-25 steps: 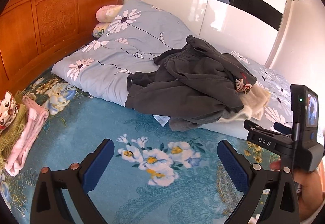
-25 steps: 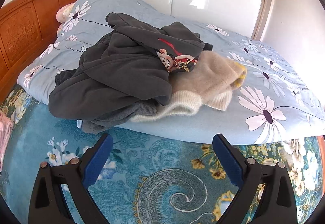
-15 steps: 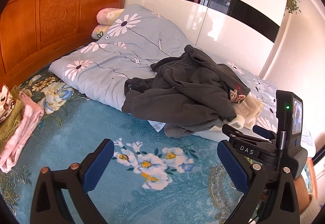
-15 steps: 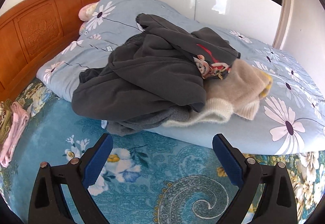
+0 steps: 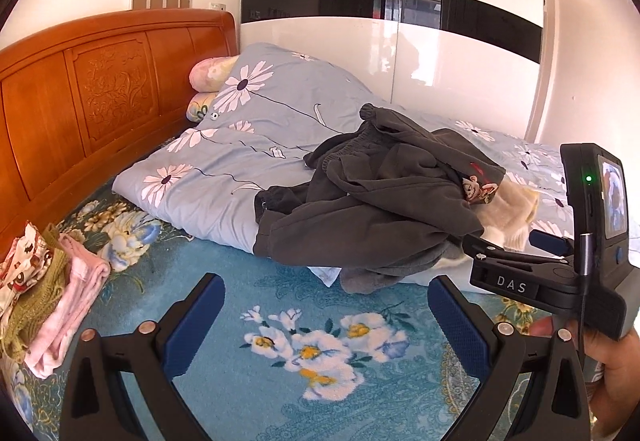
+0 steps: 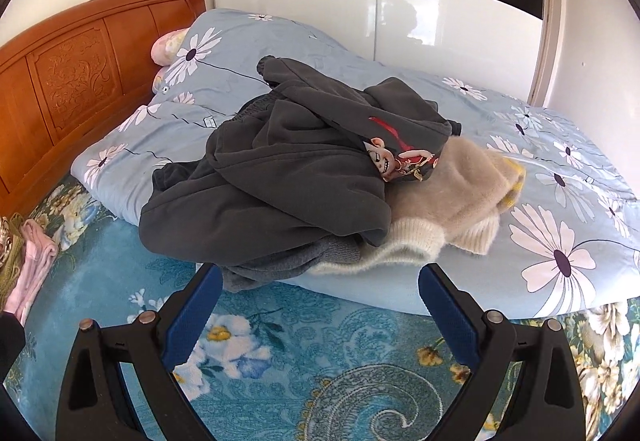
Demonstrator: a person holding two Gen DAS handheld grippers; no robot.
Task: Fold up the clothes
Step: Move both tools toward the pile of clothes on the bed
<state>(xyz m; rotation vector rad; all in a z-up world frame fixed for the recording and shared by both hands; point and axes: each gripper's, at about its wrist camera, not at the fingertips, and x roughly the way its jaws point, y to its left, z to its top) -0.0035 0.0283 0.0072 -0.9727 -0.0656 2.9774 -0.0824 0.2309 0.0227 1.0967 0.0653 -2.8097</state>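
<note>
Hovering over the blue floral bedspread (image 6: 304, 373), the right claw (image 6: 318, 303) and left claw (image 5: 326, 315) both stand released, holding nothing. Just ahead of them the dark grey clothes (image 6: 280, 177) lie heaped on the pale quilt (image 5: 224, 169), over what looks like a cream sweater (image 6: 452, 193). Folded pink clothing (image 5: 68, 305) lies left of the left claw.

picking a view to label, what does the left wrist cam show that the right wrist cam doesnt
Only the left wrist view shows the right tongs, open, with a hand on their handle, plus the whole folded stack at the left edge.

Only the right wrist view shows most of the cream sweater under the dark pile, and the big daisies on the duvet's right side.

Both share the dark grey clothes, wooden headboard, blue floral sheet and open tongs in front.
</note>
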